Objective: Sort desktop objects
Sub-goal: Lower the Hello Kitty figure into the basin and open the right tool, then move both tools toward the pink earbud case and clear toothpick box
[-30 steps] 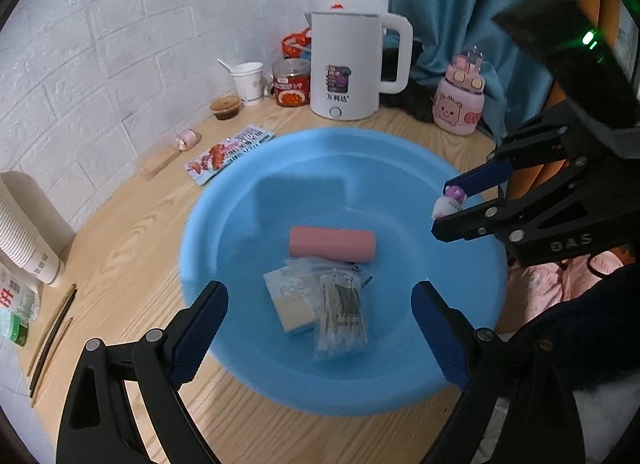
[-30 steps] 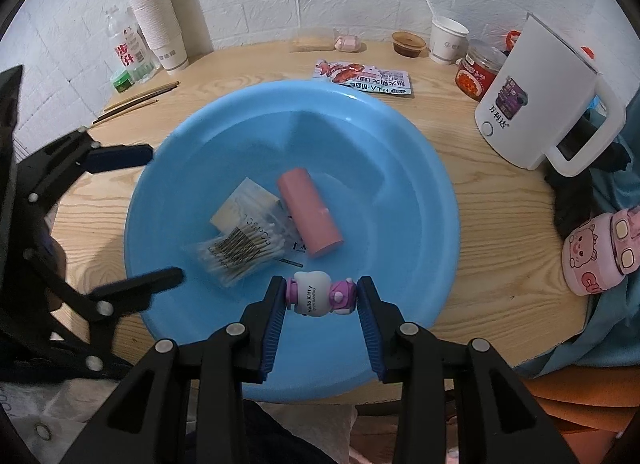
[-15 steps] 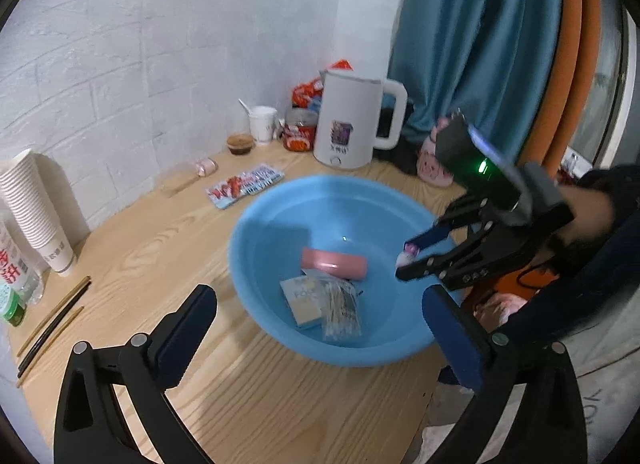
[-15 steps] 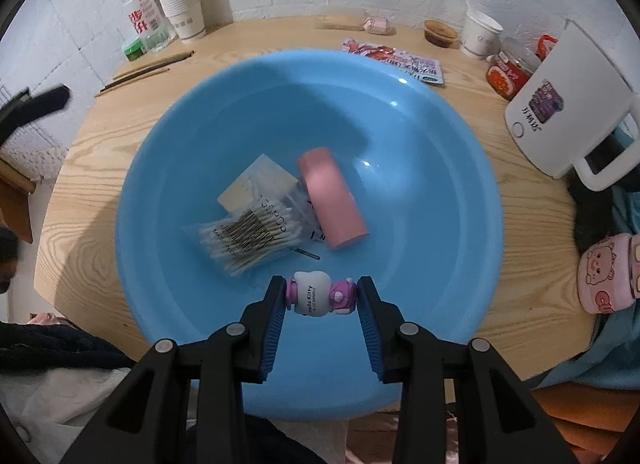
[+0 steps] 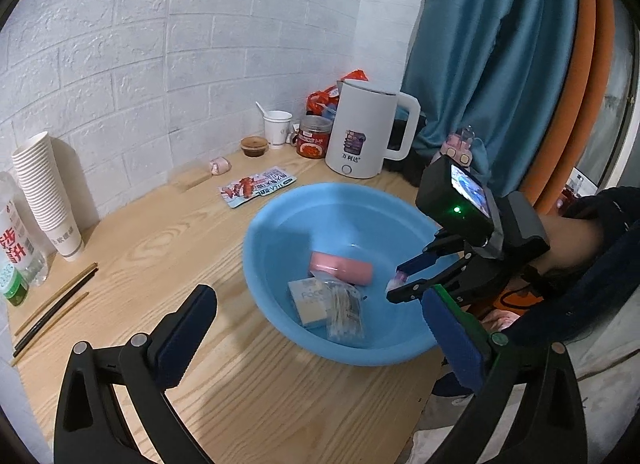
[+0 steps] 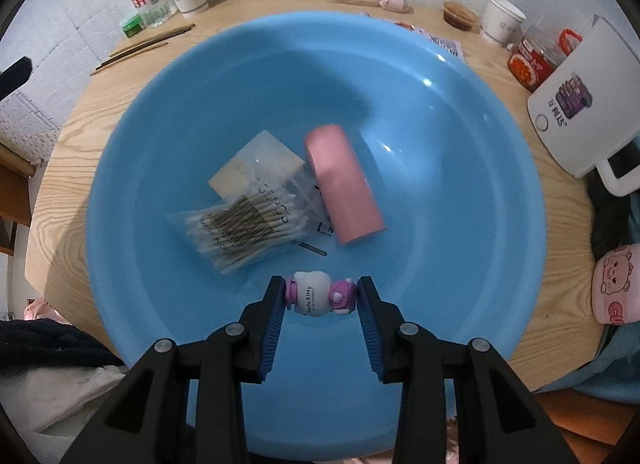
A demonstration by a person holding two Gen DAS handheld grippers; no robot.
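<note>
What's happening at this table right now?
A person is sorting small items into a blue basin on a wooden table. The right hand-held gripper is over the basin with a small Hello Kitty figure between its pads, and its jaws are opening. A pink roll, a bag of cotton swabs and a flat packet already lie inside. The left hand-held gripper is wide open and empty, beside the basin.
</note>
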